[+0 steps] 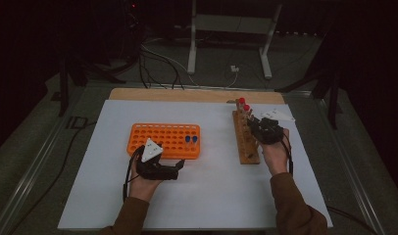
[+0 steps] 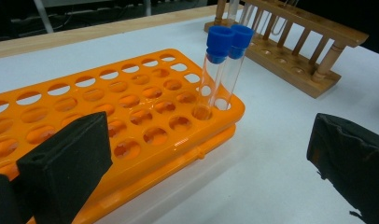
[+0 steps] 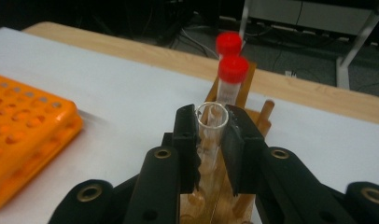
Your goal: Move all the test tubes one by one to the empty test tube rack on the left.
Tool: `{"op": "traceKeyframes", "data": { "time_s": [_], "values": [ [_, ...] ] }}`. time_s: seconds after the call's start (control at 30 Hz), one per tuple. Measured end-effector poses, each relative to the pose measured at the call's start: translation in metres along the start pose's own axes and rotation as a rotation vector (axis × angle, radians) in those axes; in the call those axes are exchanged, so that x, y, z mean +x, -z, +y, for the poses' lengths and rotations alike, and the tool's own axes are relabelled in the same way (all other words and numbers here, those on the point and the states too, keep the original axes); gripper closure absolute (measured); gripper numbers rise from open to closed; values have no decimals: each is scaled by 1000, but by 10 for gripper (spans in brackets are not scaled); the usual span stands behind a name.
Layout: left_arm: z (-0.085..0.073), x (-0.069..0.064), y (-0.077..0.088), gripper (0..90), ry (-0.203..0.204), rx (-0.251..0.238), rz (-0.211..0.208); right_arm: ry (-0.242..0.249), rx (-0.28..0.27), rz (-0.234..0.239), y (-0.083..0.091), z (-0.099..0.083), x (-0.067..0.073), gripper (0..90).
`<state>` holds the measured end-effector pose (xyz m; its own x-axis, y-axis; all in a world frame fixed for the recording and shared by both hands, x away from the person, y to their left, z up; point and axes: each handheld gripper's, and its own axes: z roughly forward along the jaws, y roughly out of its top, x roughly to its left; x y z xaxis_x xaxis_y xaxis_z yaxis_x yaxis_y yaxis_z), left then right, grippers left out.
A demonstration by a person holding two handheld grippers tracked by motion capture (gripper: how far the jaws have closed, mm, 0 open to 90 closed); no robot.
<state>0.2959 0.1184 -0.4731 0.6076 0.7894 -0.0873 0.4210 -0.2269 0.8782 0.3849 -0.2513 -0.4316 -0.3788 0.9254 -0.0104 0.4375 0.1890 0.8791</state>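
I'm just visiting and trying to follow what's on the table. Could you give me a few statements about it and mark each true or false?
1. The right gripper is shut on an uncapped clear glass tube. True.
2. That tube stands in the orange plastic rack. False: it stands in the wooden rack.
3. Two blue-capped tubes stand in the orange rack. True.
4. The left gripper holds a tube. False: its jaws are open and hold nothing.

High view is dim and soft; surroundings of the white table (image 1: 207, 196) go nearly black. Orange rack (image 2: 131, 107) shows glare streaks and sits sharp, near black pads (image 2: 66, 163) blurred. Behind the clear tube (image 3: 211, 121), red caps (image 3: 232, 67) are out of focus.
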Motion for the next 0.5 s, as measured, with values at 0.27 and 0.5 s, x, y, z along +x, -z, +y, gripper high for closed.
{"op": "traceKeyframes", "data": {
  "time_s": [0.27,0.5],
  "values": [
    [0,-1,0,4,1,-1,0,14,-38,10,14,14,2,765],
    [3,-2,-2,4,-8,-7,-3,20,-63,23,24,18,5,765]
  ]
}}
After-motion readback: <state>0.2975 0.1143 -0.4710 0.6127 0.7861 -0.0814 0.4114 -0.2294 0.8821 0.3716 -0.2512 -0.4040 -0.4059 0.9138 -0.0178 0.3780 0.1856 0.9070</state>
